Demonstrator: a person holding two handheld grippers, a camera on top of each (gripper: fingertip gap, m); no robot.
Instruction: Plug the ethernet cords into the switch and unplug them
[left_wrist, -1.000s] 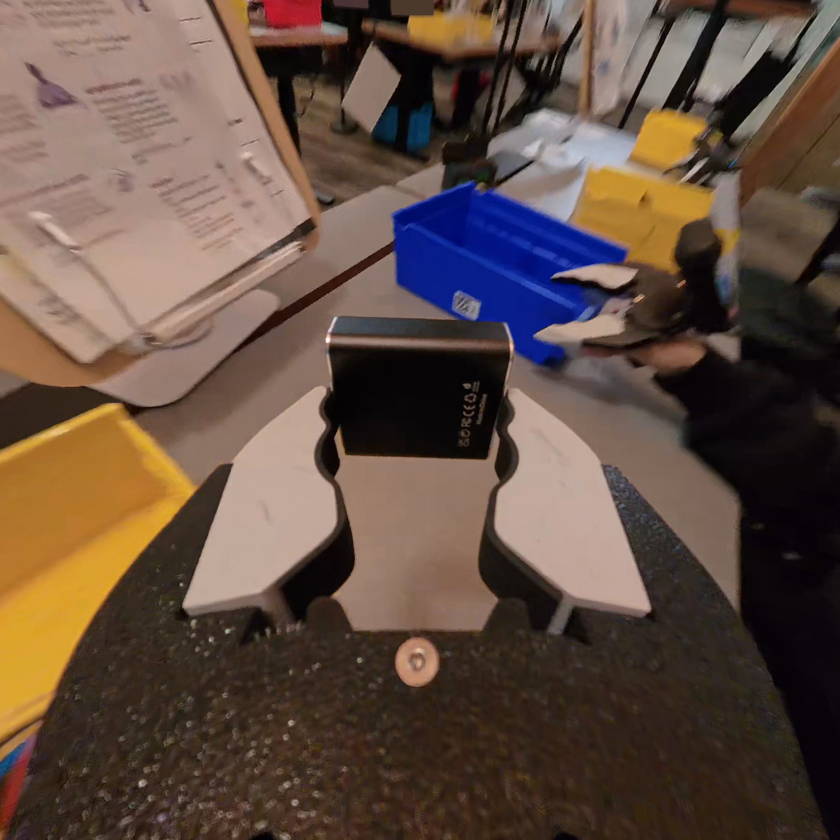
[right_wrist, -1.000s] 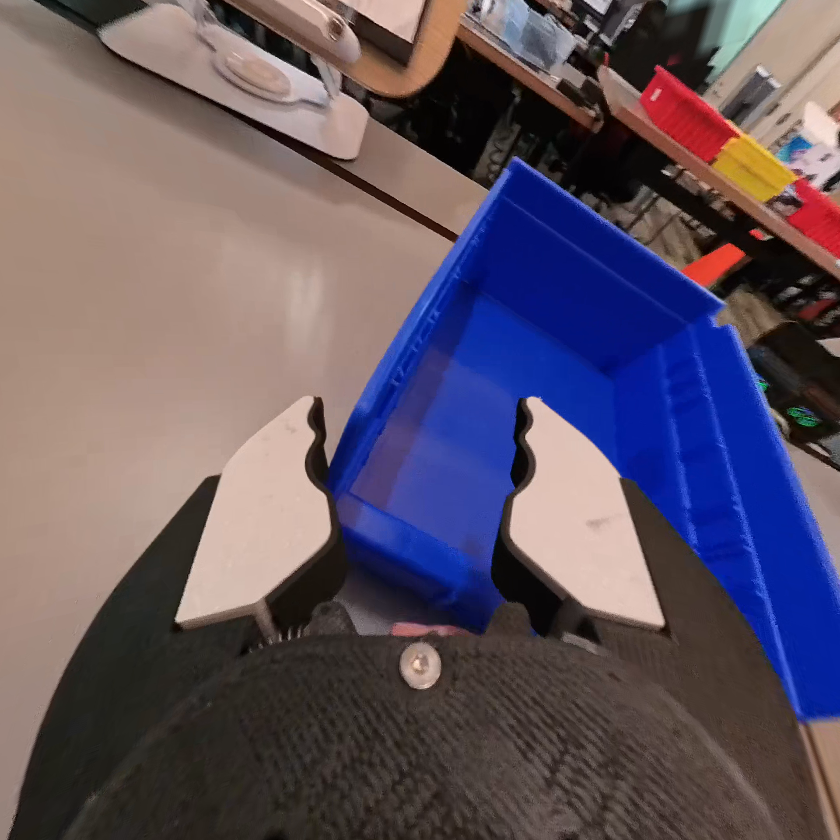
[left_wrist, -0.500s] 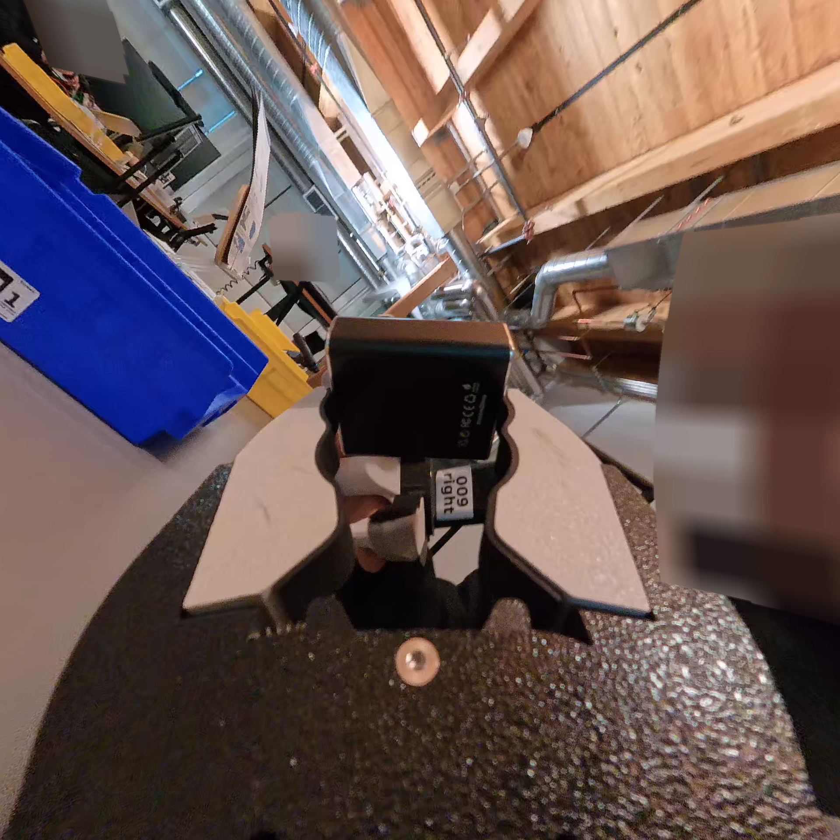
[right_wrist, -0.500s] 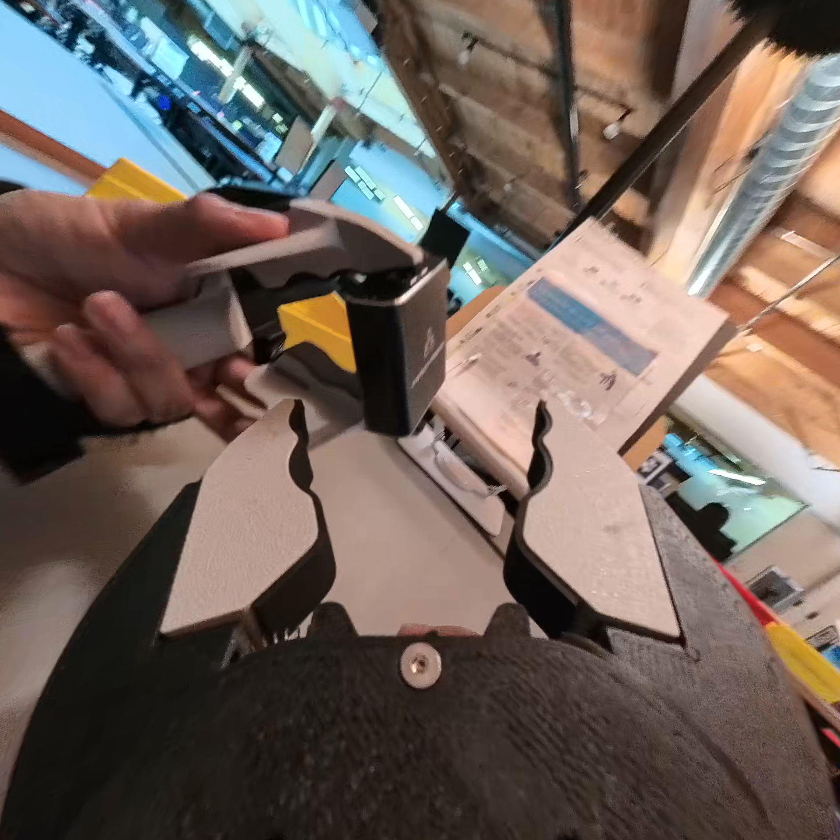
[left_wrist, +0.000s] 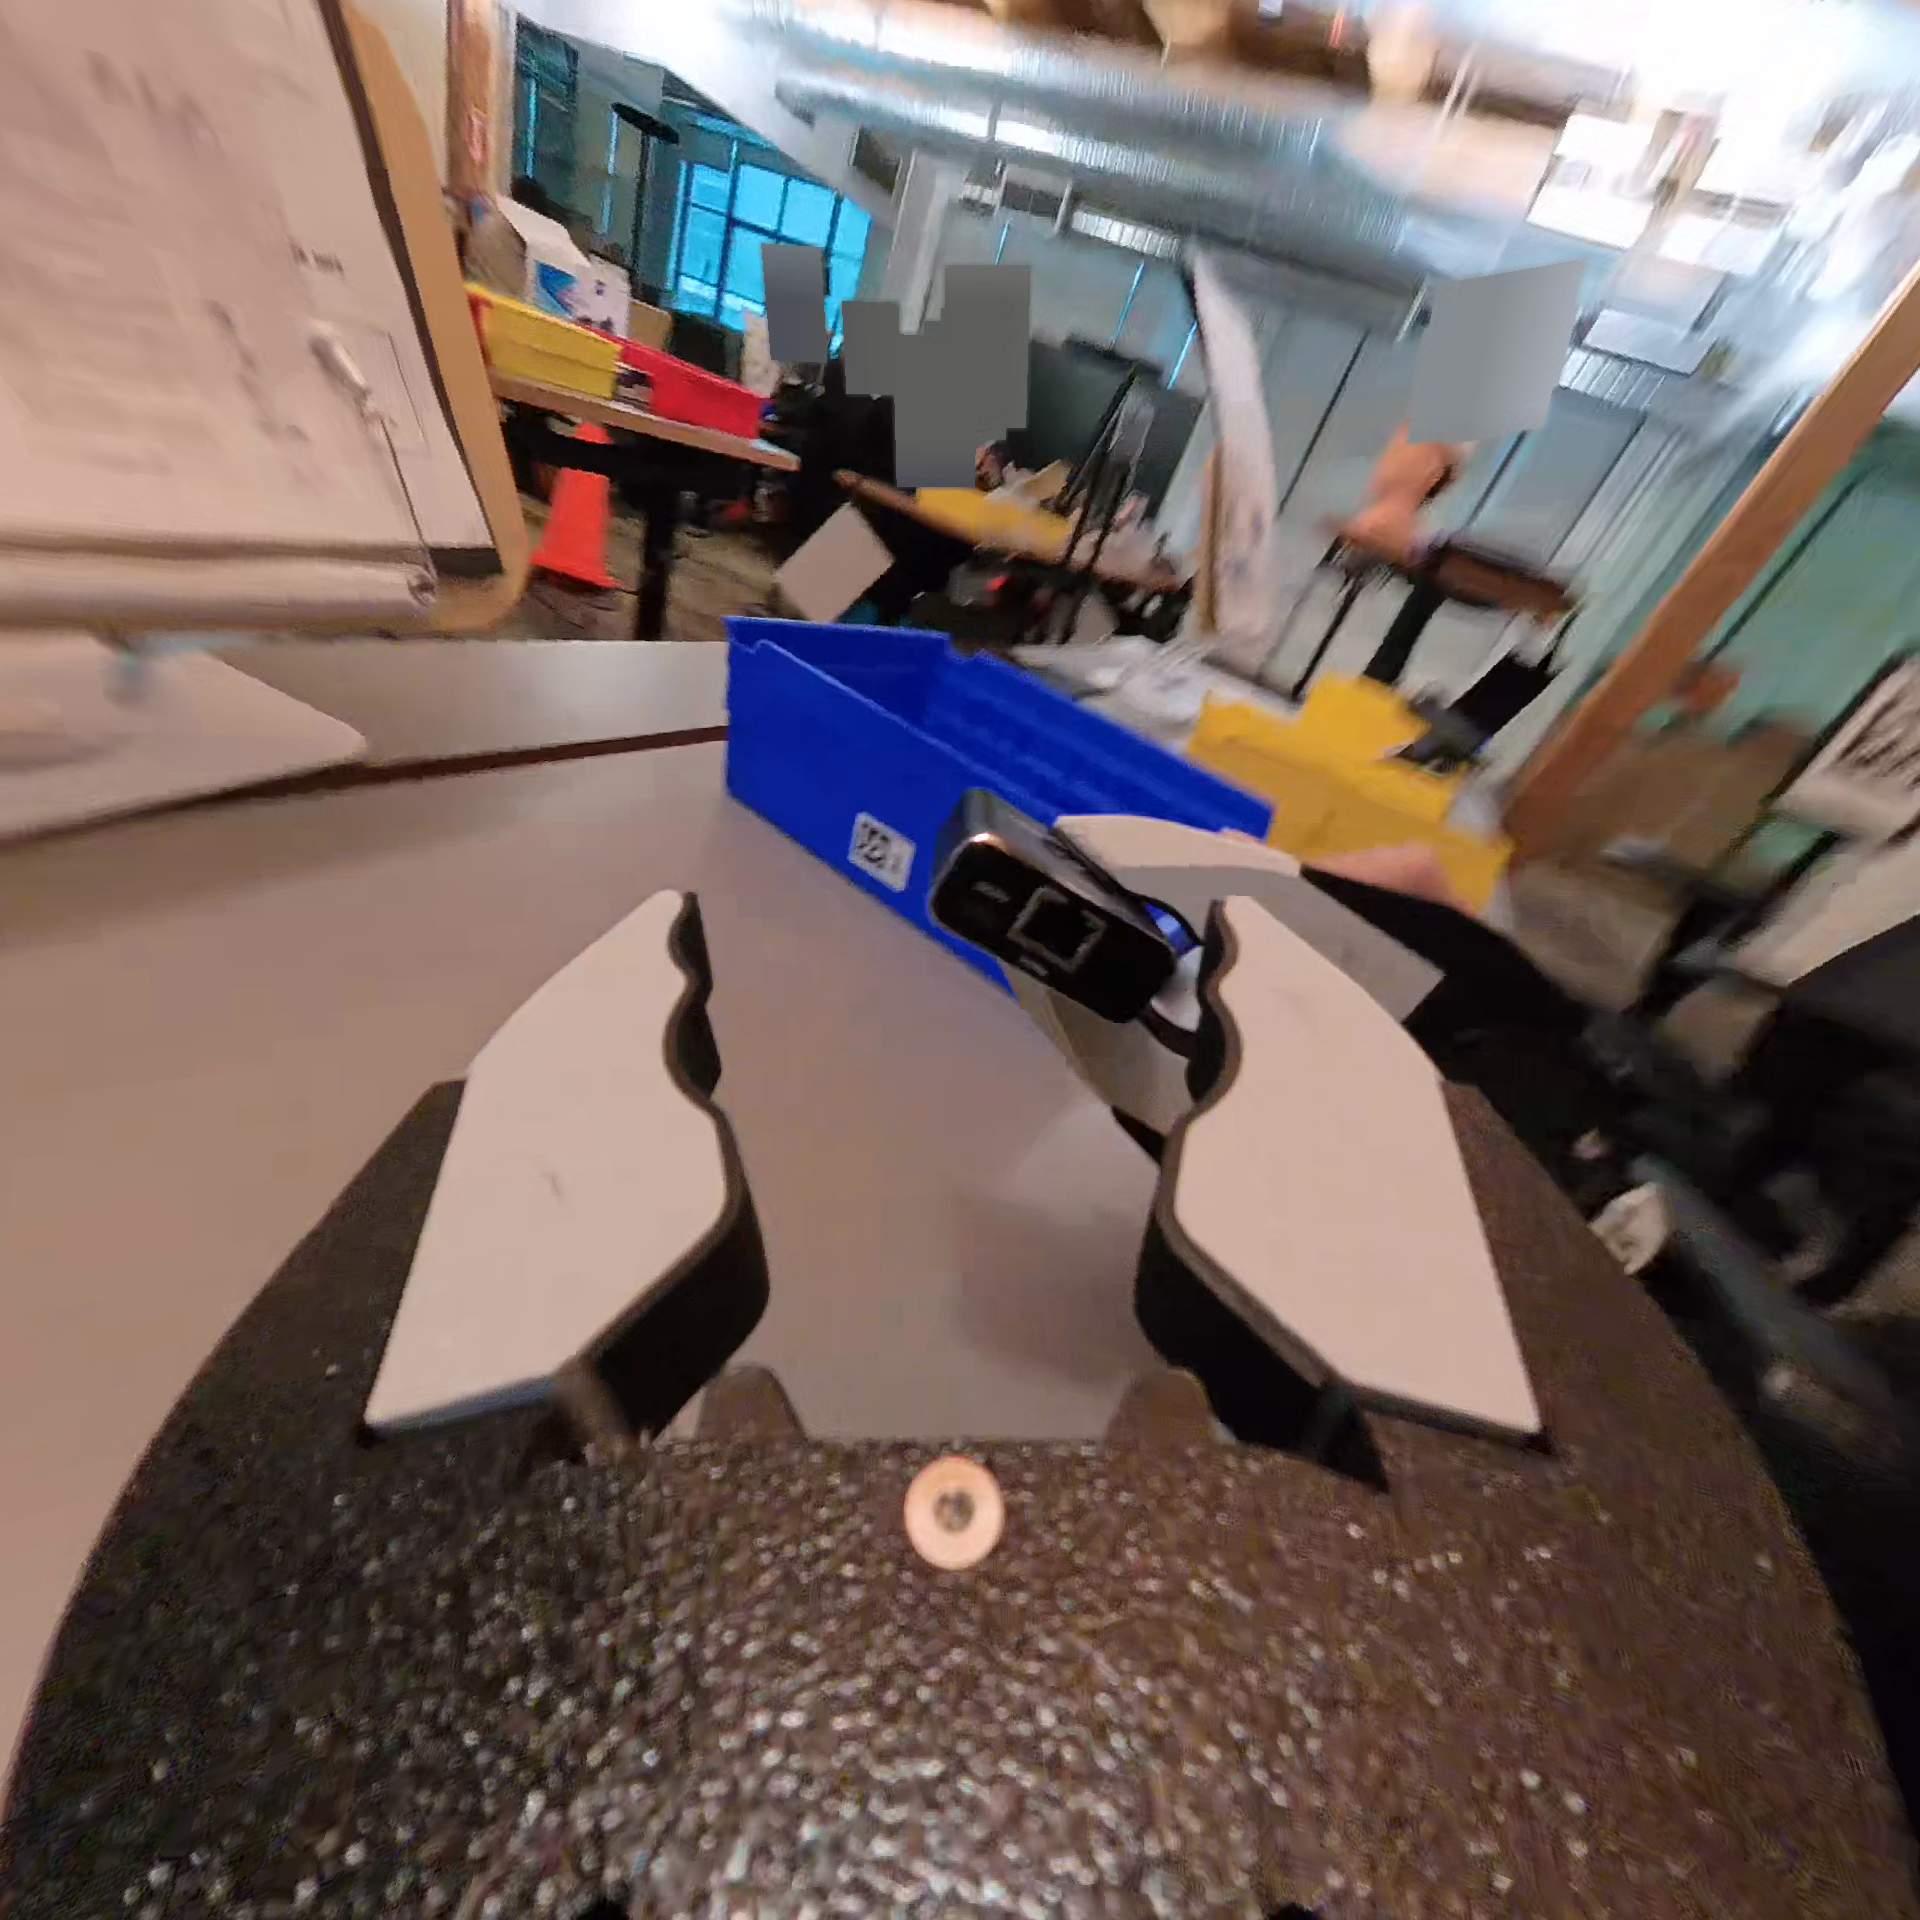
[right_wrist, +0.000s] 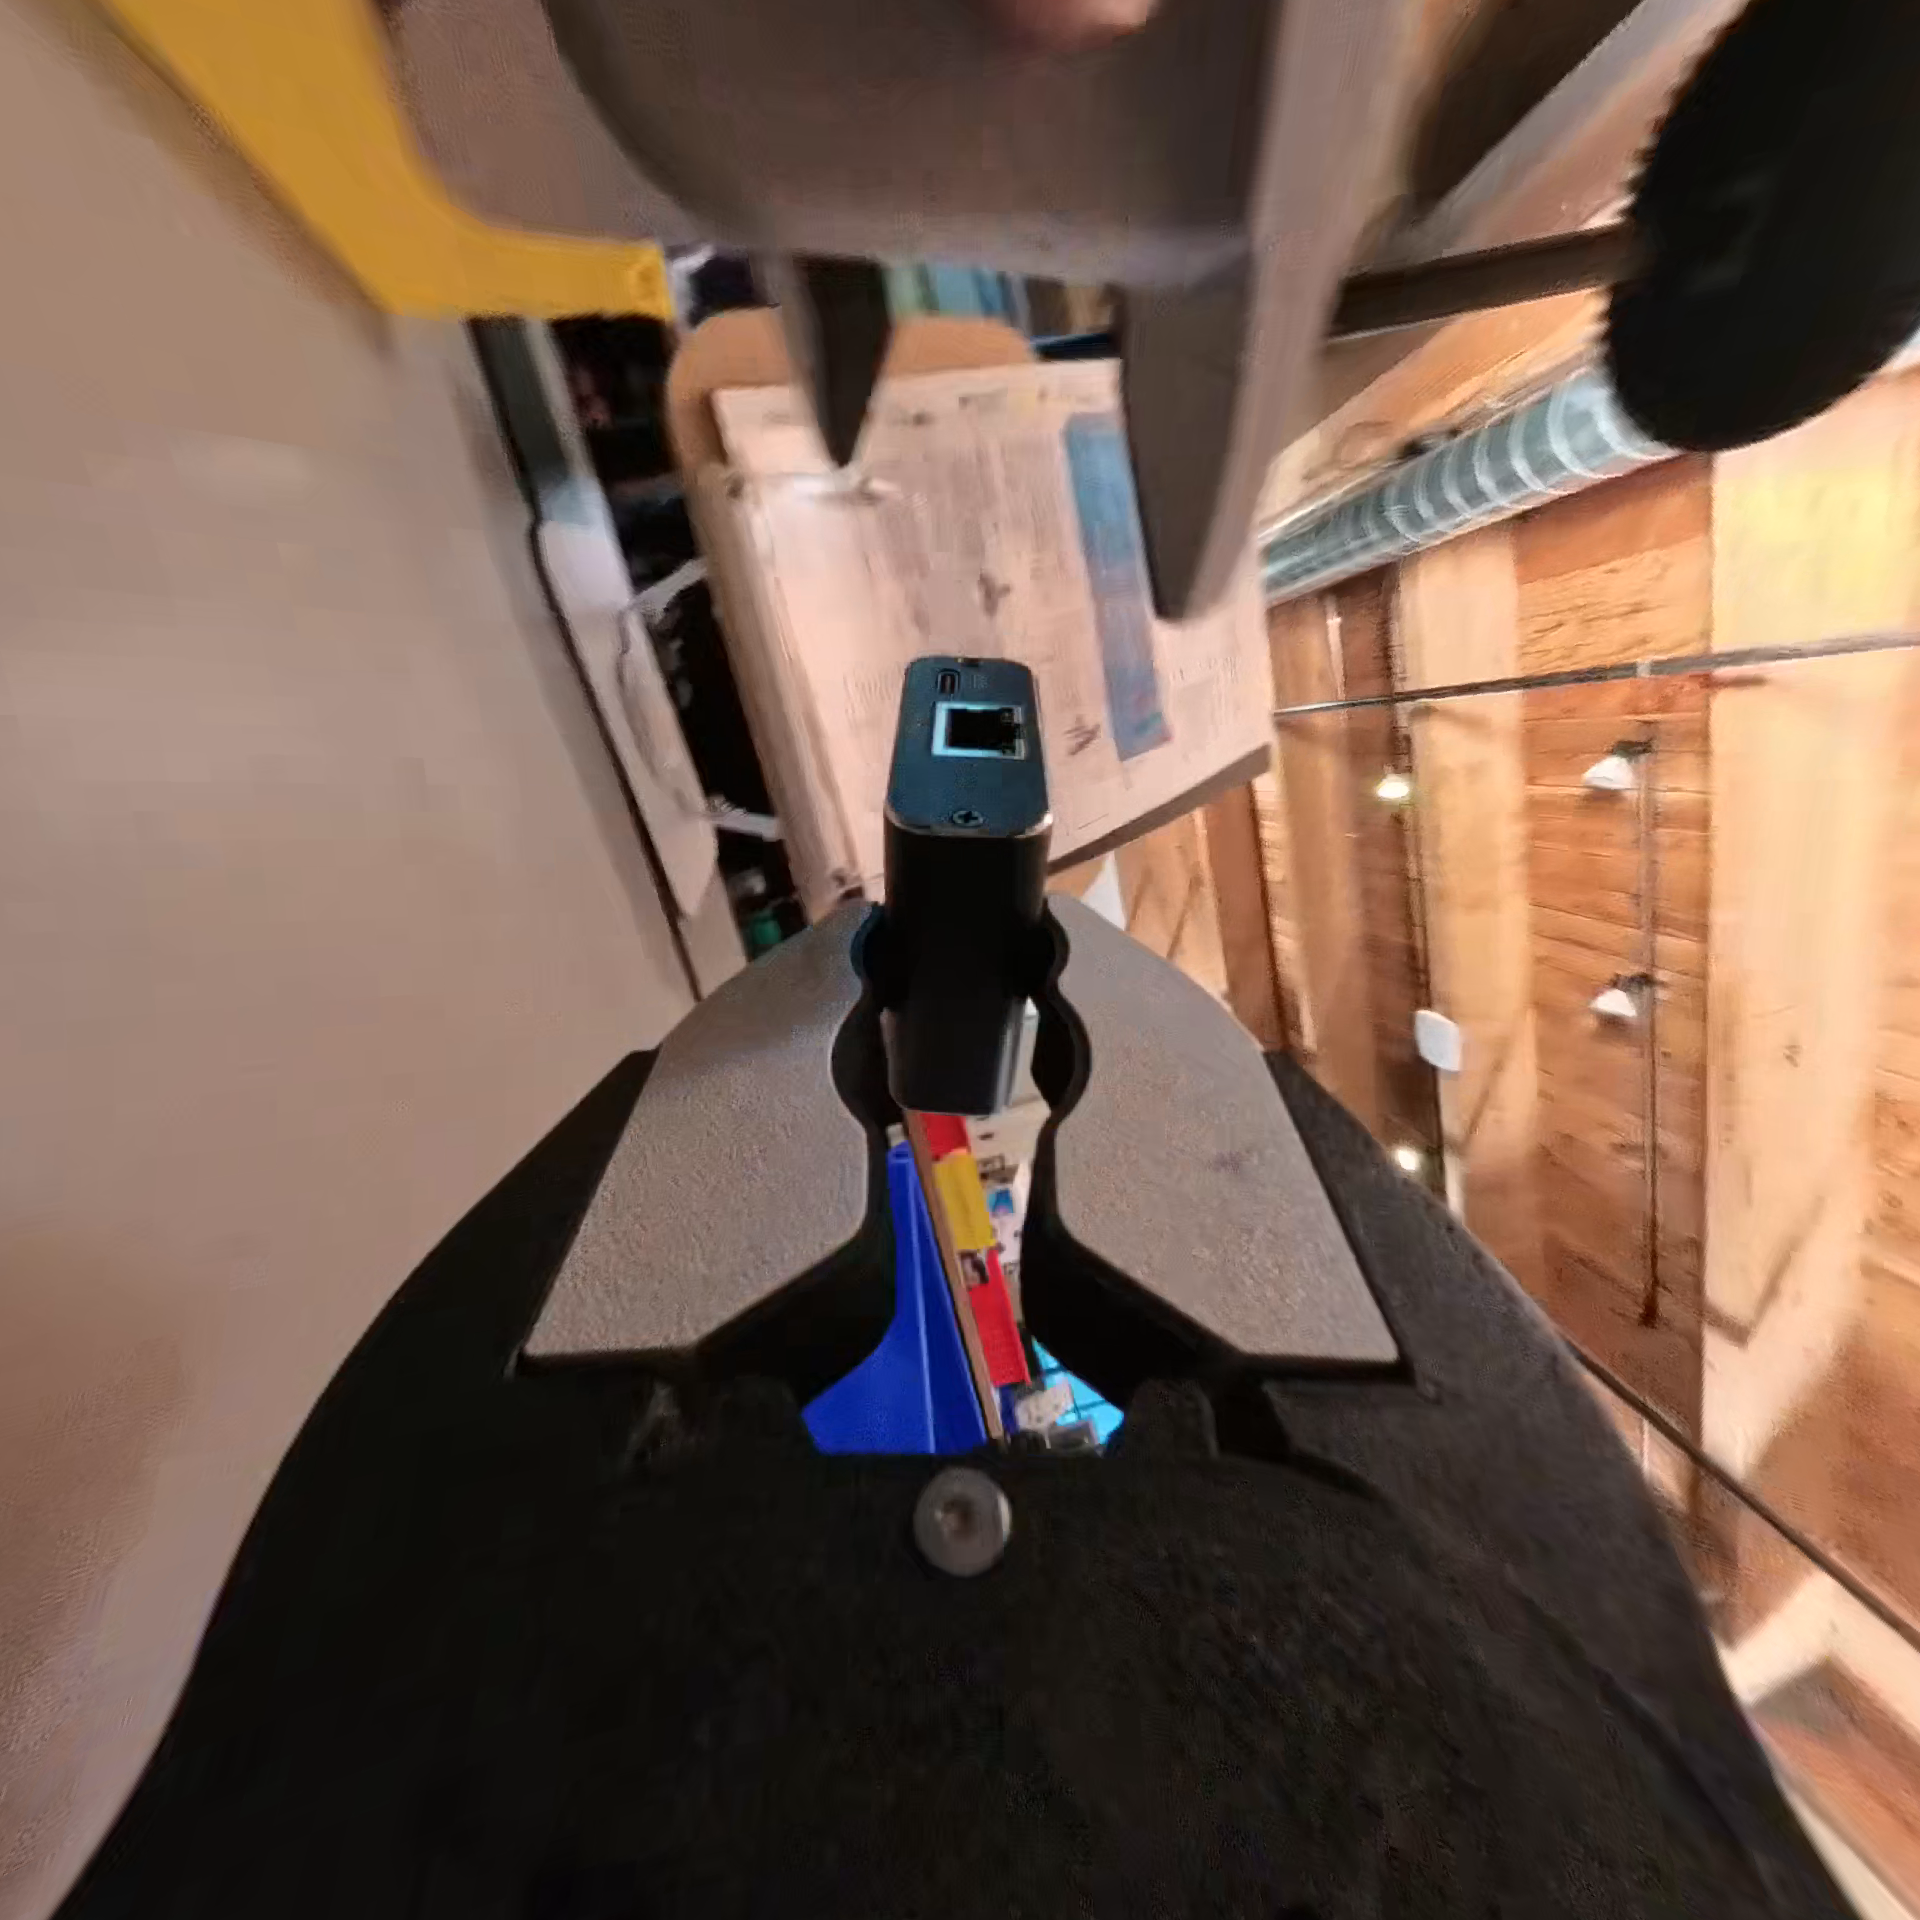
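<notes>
Between the fingers of the right gripper (right_wrist: 961, 997), a small black switch (right_wrist: 964, 894) is pinched by its narrow sides, its port end pointed away from the camera and clear of the table (right_wrist: 260, 831). In the left wrist view, the left gripper (left_wrist: 951, 997) is seen with its fingers spread wide and nothing between them, above the grey table, while the switch is held just beyond its right fingertip, in front of a blue bin (left_wrist: 831, 748).

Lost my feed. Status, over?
Left gripper open, empty. Right gripper shut on switch, port facing out. No cords in view.
</notes>
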